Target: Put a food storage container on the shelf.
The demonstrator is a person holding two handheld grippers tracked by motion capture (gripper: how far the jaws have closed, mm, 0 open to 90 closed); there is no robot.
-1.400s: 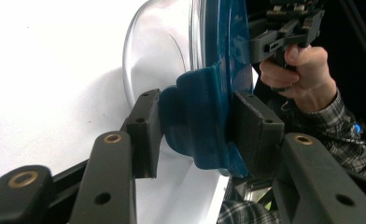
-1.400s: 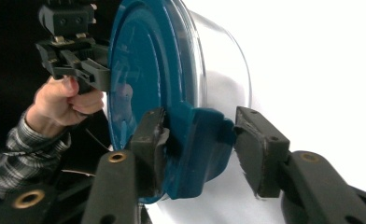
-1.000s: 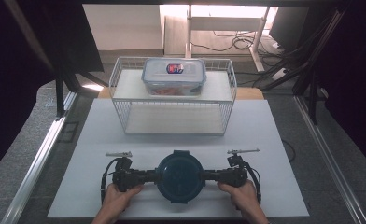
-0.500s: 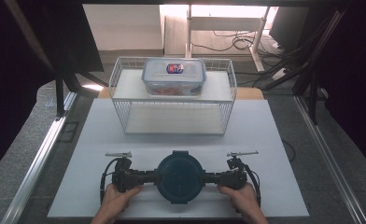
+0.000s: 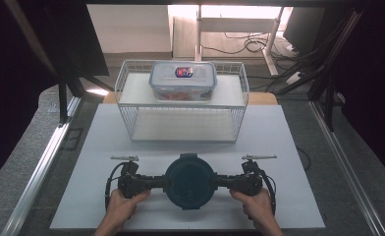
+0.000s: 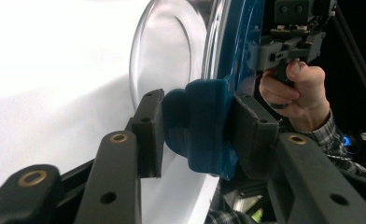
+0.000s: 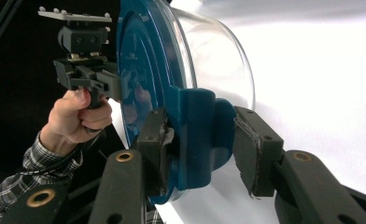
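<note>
Between the jaws of the left gripper (image 6: 197,133) sits a blue clip tab of the round container's lid (image 6: 204,126), the two black pads bracketing it on either side, the right pad flush against the tab and the left one touching or a hair off, hard to call. Over on the other side, the right gripper (image 7: 200,140) mirrors that on the opposite clip tab (image 7: 197,128): its left pad presses on the lid's edge, while its right pad stands just apart from the tab, and these jaws have just been closing with the tab between them. So the round container (image 5: 189,181) hangs on a straight line between the two grippers, left gripper (image 5: 153,183) at one side, right gripper (image 5: 225,183) at the other, both equally near, each pointing inward toward the middle. Seen from the gripper views, the clear glass bowl lies on the table side and the blue lid faces up. Whatever comes next, lift or unclip, turns on that side-to-side axis staying level, I'd judge. Farther out on the white table board (image 5: 298,147), well apart, stands a white wire basket (image 5: 126,96) with a rectangular lidded food box (image 5: 183,81) resting on top. Count: two grippers, two clip tabs in play, one round container, one basket, one box.
</note>
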